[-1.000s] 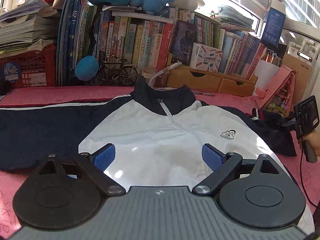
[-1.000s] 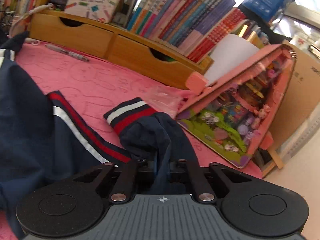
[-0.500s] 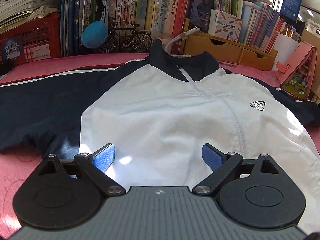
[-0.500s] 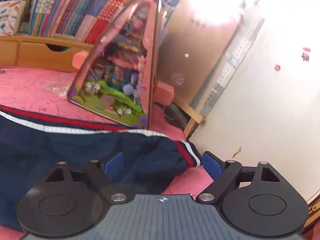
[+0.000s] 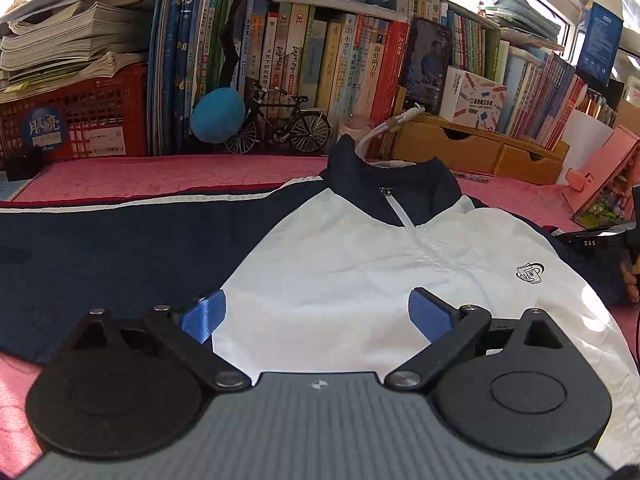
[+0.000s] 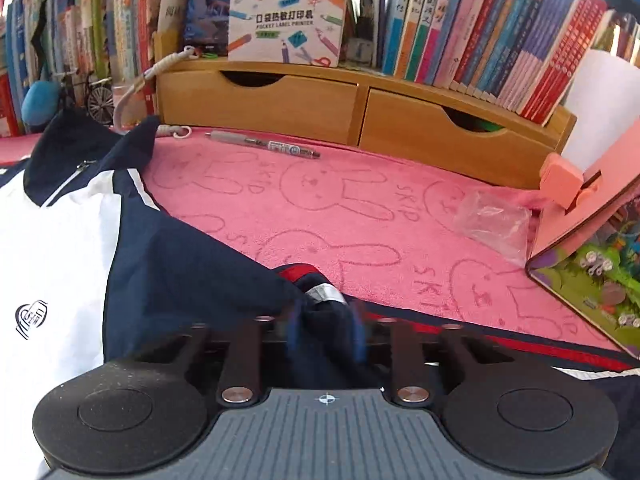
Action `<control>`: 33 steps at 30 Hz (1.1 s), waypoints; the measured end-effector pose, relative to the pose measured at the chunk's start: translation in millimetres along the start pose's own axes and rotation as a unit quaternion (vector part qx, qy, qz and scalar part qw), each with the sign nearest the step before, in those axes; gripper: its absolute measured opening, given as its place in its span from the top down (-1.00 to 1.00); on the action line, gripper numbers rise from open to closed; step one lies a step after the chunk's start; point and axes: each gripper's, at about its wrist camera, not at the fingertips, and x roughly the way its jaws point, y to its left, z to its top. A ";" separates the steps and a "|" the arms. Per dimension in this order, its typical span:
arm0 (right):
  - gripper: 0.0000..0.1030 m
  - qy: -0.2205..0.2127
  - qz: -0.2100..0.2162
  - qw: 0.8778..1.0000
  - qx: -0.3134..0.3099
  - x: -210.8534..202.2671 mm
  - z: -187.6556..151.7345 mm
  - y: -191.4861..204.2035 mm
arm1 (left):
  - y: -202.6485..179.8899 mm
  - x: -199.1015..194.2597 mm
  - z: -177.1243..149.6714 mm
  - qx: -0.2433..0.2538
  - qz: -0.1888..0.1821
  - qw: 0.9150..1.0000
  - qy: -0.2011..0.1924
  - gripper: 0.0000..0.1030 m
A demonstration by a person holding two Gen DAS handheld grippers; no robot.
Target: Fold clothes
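A white and navy zip jacket (image 5: pixel 360 264) lies front up on the pink cloth, collar toward the books, one navy sleeve (image 5: pixel 100 248) spread to the left. My left gripper (image 5: pixel 316 316) hovers open over the white hem, nothing between its blue pads. In the right wrist view my right gripper (image 6: pixel 326 336) is shut on the jacket's right sleeve cuff (image 6: pixel 320 300), whose navy fabric with red and white stripes bunches between the fingers, lifted over the sleeve. The right gripper also shows at the far right edge of the left wrist view, beside a hand.
A pink bunny-print cloth (image 6: pixel 320 200) covers the table. At the back stand a wooden drawer unit (image 6: pixel 360 108), rows of books, a model bicycle (image 5: pixel 276 124), a blue ball and a red crate (image 5: pixel 76 120). A pen (image 6: pixel 264 144), a plastic bag (image 6: pixel 492 220) and a pink playhouse (image 6: pixel 596 232) lie to the right.
My right gripper was open over the cuff near the table's right edge; now it is shut on the cuff and has carried it left toward the jacket body. The left gripper has pulled back slightly, still open.
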 end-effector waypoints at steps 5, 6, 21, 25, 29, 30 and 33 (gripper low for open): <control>0.92 0.006 -0.011 1.000 0.012 21.8 6.6 10.4 | -0.1 18.4 -5.2 -0.002 0.003 1.000 0.012 -0.94; 0.92 0.007 -0.013 1.000 0.014 26.2 7.9 12.5 | 0.0 21.9 -6.3 -0.003 0.003 1.000 0.015 -0.94; 0.10 -0.013 0.075 0.997 0.007 11.3 36.7 49.0 | 4.7 72.8 44.2 0.010 -0.018 1.000 -0.016 -0.94; 0.61 0.046 0.195 0.980 -0.014 28.1 42.0 112.4 | -24.1 116.0 53.9 0.076 -0.001 0.997 0.004 -0.94; 0.65 0.068 0.191 0.977 -0.060 51.1 40.0 163.4 | -35.2 156.5 47.0 0.144 0.036 0.989 0.025 -0.96; 0.67 0.055 0.183 0.979 -0.066 55.7 40.8 168.5 | -30.7 160.3 49.5 0.139 0.038 0.989 0.016 -0.96; 0.70 0.049 0.184 0.980 -0.047 73.6 50.1 169.3 | -16.5 178.2 64.0 0.117 0.060 0.991 0.022 -0.97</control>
